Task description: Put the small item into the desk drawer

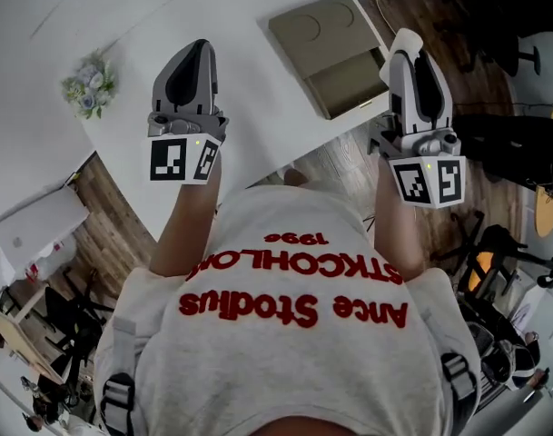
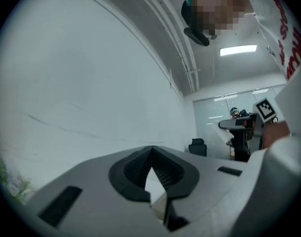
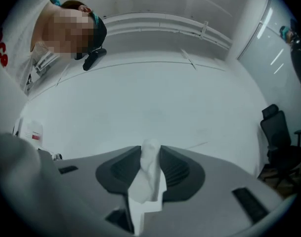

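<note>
The table (image 1: 258, 107) is seen in white and the drawer unit (image 1: 326, 44) in dull olive. The left claw (image 1: 198, 47) and right claw (image 3: 150, 156) are coloured grey and black, and the small item (image 3: 149, 181) white.

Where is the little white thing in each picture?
Head view: upper right, the white thing at the right gripper's tip.
Left gripper view: not in it.
Right gripper view: bottom middle, pinched between the jaws.
Shared landmark: the white shirt with red letters, seen in all three views.
</note>
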A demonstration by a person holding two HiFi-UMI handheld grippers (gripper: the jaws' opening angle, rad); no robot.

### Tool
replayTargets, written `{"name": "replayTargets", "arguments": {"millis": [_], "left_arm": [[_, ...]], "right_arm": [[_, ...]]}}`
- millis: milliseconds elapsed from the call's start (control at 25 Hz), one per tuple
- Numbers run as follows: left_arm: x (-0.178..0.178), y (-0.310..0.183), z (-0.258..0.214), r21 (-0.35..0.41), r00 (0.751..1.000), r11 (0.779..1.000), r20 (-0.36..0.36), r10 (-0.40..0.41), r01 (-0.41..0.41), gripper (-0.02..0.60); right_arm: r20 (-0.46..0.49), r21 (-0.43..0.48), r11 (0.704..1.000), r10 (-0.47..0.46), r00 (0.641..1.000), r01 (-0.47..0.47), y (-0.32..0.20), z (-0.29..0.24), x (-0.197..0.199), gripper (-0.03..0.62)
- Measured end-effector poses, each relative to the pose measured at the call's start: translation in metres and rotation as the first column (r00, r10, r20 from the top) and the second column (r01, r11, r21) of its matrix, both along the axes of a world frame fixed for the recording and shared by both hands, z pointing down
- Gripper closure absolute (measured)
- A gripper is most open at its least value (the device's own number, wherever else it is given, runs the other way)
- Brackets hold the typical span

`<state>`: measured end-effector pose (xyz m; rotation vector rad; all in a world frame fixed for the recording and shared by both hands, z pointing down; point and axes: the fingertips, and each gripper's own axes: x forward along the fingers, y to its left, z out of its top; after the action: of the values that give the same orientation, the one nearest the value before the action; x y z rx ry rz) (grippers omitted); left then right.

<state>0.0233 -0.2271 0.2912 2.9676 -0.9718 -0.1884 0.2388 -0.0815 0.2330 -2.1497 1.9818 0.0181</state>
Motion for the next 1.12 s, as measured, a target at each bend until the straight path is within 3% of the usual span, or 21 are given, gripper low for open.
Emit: {"name": "replayTargets", "arguments": {"millis": [280,640,1120], "left_arm": [[0.041,0.005,0.027,-0.042,0.995,0.995,0.043,0.091,-0.09,0.574],[0.083,0.021,0.08,-0.122,0.981,0.986,0.14,0.133,-0.116,0.575],[0.103,0.045,0.108,-0.189,0.962,0.975,0.22,0.16,-0.119,0.575]], "right_arm": [[0.027,-0.088,0.994,0.072,0.997,-0.07,0.01,0.039,0.027,0.471],[0.124,-0.277,0.96,0.085,0.989,-0.048,0.01,0.139,0.057,0.471],[0.145,-0.532,0.846,0.134,0.98,-0.037,0.023,0.268,0.076,0.464]]}}
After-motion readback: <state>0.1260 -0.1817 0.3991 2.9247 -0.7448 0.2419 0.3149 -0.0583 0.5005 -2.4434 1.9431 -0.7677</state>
